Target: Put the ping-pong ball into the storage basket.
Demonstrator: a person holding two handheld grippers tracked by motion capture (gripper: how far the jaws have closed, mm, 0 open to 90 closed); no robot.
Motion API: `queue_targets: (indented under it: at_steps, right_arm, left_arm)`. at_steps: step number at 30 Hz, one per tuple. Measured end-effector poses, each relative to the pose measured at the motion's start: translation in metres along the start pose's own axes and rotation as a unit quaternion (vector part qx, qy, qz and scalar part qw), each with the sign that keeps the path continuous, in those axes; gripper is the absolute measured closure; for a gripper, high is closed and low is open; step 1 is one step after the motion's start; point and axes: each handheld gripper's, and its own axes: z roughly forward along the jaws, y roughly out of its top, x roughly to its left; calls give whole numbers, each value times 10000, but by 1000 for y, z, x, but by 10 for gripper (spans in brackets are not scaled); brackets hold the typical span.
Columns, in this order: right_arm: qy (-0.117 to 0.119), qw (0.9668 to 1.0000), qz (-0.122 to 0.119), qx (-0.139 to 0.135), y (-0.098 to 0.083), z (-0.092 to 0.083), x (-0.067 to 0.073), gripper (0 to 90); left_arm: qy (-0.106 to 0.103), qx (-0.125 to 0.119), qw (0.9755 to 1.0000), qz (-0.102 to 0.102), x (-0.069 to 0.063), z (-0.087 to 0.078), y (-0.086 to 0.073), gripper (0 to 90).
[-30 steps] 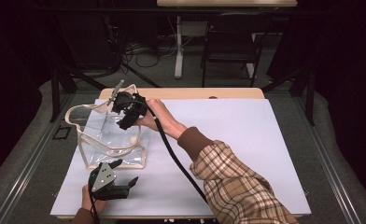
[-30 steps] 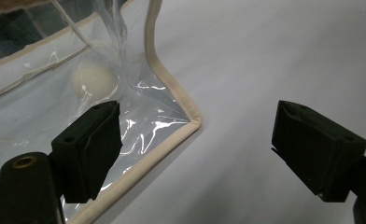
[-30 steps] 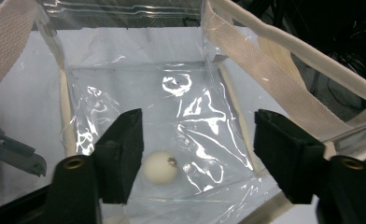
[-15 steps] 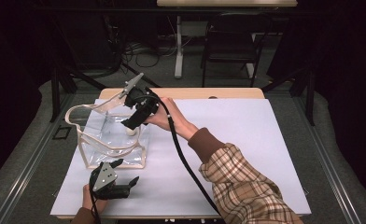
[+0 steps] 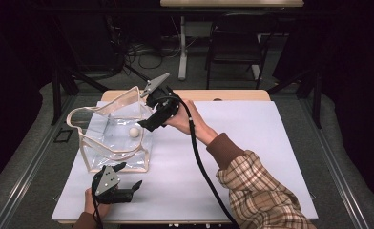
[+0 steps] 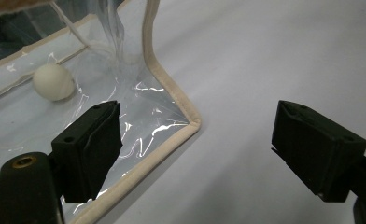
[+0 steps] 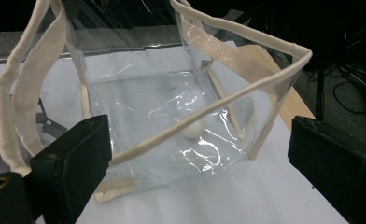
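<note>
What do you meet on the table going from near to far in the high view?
Left gripper at the near edge → clear bag → white ball inside the bag → right gripper, jaws just opened and empty, by the bag's far right corner.

The person is wearing a plaid shirt (image 5: 261,191) in cream, brown and dark checks, with a plain rust-brown cuff (image 5: 222,144) closing its sleeve beside the wrist. The right hand-held gripper (image 5: 144,127) is showing a black body, a grey three-cornered plate (image 5: 155,84) above it, and a thick black cable (image 5: 199,160) trailing past the cuff. The left hand-held gripper (image 5: 128,179) is black too, bearing a grey plate (image 5: 109,179) dotted with small screws. Its blocky black jaws are carrying a brass-coloured screw (image 6: 24,162).
</note>
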Motion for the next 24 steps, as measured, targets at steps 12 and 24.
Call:
queue_targets:
  at_steps: [12,24]
  right_arm:
    - [-193,9997,154,9,-26,-19,-9,31]
    - [-394,9988,283,-59,-51,-38,-15,0]
  left_arm:
    - [37,18,10000,-13,-1,-2,-1,161]
    - [49,19,10000,-4,-1,-4,-2,161]
